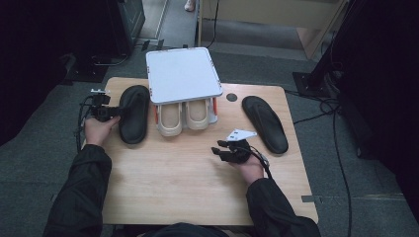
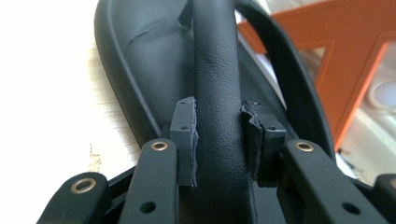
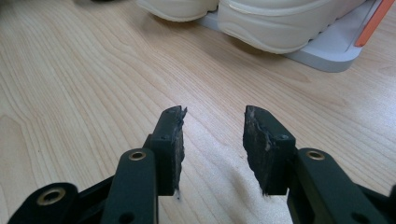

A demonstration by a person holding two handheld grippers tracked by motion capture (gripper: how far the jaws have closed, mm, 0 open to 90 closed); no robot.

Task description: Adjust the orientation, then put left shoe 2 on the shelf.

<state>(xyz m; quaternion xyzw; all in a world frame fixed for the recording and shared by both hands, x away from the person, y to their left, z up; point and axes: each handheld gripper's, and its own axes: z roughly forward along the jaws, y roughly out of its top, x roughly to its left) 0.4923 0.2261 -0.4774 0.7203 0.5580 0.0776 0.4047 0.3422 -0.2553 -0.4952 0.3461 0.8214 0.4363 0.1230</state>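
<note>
A small two-tier shoe rack (image 1: 184, 74) with a flat, matt white top panel and thin orange uprights stands at the far middle of the pale wood-grain table (image 1: 197, 187), and everything else is best placed from it. On its lower shelf, under the top panel, sit a pair of cream shoes (image 1: 184, 117) side by side, their smooth rounded toes poking out toward the person; in the right gripper view their thick, ribbed rubbery soles rest on the rack's white base. Just to the left of the rack lies a black slipper (image 1: 134, 114), long and oval, with a soft leather-like grain and a raised rim round the footbed. The left gripper (image 1: 104, 112), at the slipper's outer side away from the rack, has its pads (image 2: 183, 135) pressed against both sides of the slipper's arched black strap (image 2: 217, 93), pinching it while the sole lies on the table. To the right of the rack, well apart from it, a second black slipper (image 1: 265, 123) lies slanted on the wood, its plain sole side smooth and matt. In front of the rack and slightly to its right, the right gripper (image 1: 221, 147) hovers low over bare wood, its worn, frayed black pads (image 3: 170, 135) spread apart with nothing between them.
</note>
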